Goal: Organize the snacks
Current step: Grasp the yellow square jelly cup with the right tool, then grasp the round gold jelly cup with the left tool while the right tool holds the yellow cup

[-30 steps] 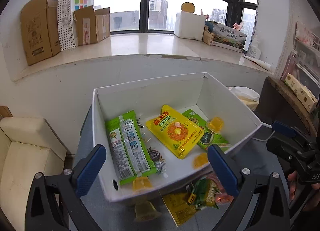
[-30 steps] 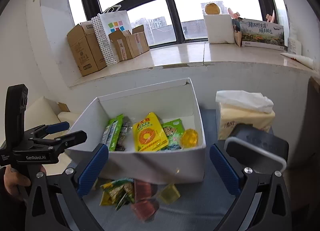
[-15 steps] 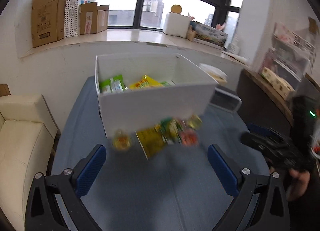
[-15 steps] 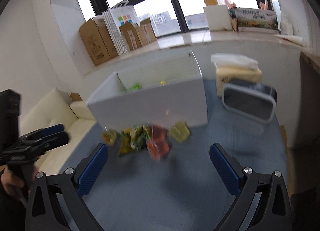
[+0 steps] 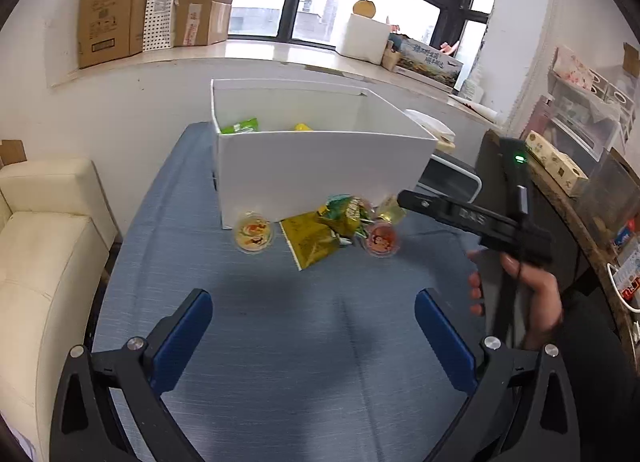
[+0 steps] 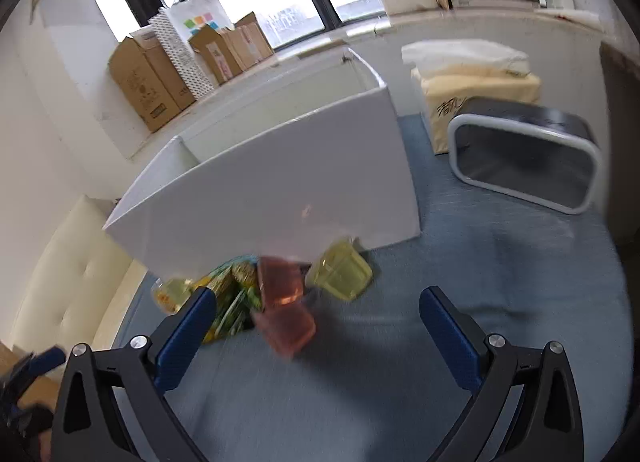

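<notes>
A white box (image 5: 320, 166) stands on the blue table (image 5: 304, 342) with green and yellow packets showing over its rim. In front of it lie a yellow jelly cup (image 5: 254, 231), a yellow-green packet (image 5: 316, 238), a red jelly cup (image 5: 380, 243) and a pale yellow cup (image 5: 390, 211). My left gripper (image 5: 312, 326) is open and empty, well short of them. My right gripper (image 6: 318, 322) is open and empty, close to the red cups (image 6: 282, 302), the pale yellow cup (image 6: 340, 272) and the packets (image 6: 232, 294). The box (image 6: 280, 182) is behind them.
A tissue pack (image 6: 472, 90) and a grey-rimmed black device (image 6: 524, 158) stand right of the box. A cream sofa (image 5: 44, 246) is left of the table. Cardboard boxes (image 5: 116, 6) line the window sill. A cluttered shelf (image 5: 580, 166) is at the right.
Both grippers have pulled back from above the box and dropped lower. The loose snacks in front of the box now lie ahead of the fingers. The right gripper has come closer to them.
</notes>
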`<state>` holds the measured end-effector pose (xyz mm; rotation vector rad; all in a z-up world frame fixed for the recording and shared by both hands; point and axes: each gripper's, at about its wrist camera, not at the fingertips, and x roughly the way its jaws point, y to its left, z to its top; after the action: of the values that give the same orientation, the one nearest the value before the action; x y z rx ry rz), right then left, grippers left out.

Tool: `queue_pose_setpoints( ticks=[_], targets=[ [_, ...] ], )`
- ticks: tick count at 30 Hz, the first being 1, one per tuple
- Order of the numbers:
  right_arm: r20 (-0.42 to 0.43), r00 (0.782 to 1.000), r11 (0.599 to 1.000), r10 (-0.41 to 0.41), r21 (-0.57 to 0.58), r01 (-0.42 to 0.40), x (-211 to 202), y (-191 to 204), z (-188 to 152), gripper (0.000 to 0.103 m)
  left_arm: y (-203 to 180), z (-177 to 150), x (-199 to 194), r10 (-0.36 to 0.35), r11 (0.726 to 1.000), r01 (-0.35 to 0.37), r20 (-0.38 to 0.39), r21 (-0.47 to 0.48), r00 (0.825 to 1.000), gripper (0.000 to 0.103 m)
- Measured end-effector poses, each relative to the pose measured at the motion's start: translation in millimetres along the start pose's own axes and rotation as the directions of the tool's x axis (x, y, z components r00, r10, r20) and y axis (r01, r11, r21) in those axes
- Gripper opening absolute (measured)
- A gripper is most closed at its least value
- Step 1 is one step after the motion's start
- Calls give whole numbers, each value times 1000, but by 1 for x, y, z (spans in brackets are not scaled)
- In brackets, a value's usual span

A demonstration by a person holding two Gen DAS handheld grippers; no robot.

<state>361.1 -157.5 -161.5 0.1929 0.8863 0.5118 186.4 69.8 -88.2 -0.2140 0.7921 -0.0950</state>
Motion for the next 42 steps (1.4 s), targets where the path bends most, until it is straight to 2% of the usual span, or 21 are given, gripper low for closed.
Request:
queue_pose_setpoints(
  ticks=[3,6,8,9,10,18,23,27,33,35,36,37,38,42],
  targets=[
    [-27,999,998,-47,28,47,21,-2,10,103,7,0,3,11,1000,-11,-7,-6,1000,103],
    [-58,998,998,-39,52,42,38,-7,14,102,13,-1,9,18,1000,-18,-19,-10,1000,103],
    [-53,997,998,-52,35,54,43,-5,12,82,17,-1,14,20,1000,-20,-28,-14,999,103],
    [-60,996,997,-65,24,67,45,-4,11,57,18,-1,18,24,1000,-24,-36,-13,999,103],
    [-72,994,997,-79,16,80,49,-4,10,50,19,0,22,26,1000,-26,-41,-12,999,103],
    [-57,997,998,-51,21,52,43,-11,3,50,32,12,52,53,998,-54,-59,-15,997,103],
    [-35,999,1000,-28,9,29,14,-19,-8,50,45,24,79,84,994,-90,-84,-65,993,103],
    [-13,1000,1000,1,0,-1,-10,-17,-12,50,49,35,104,162,983,-169,-96,-69,982,103],
    [20,999,999,31,-35,-31,-46,-5,-23,50,53,42,139,197,975,-207,-116,-81,973,102],
    [17,999,998,37,-45,-37,-52,-2,-26,50,51,42,145,195,977,-203,-115,-63,974,91],
    [16,999,998,44,-43,-43,-53,-1,-27,50,51,42,148,187,979,-194,-119,-57,975,69],
    [15,999,998,50,-40,-49,-54,-1,-27,50,52,41,152,168,982,-179,-145,-65,975,55],
    [17,998,998,56,-40,-55,-56,0,-28,50,52,40,152,156,983,-167,-146,-70,977,53],
    [19,998,997,57,-59,-56,-56,7,-29,50,50,37,142,125,990,-131,-121,-50,985,52]
  ],
)
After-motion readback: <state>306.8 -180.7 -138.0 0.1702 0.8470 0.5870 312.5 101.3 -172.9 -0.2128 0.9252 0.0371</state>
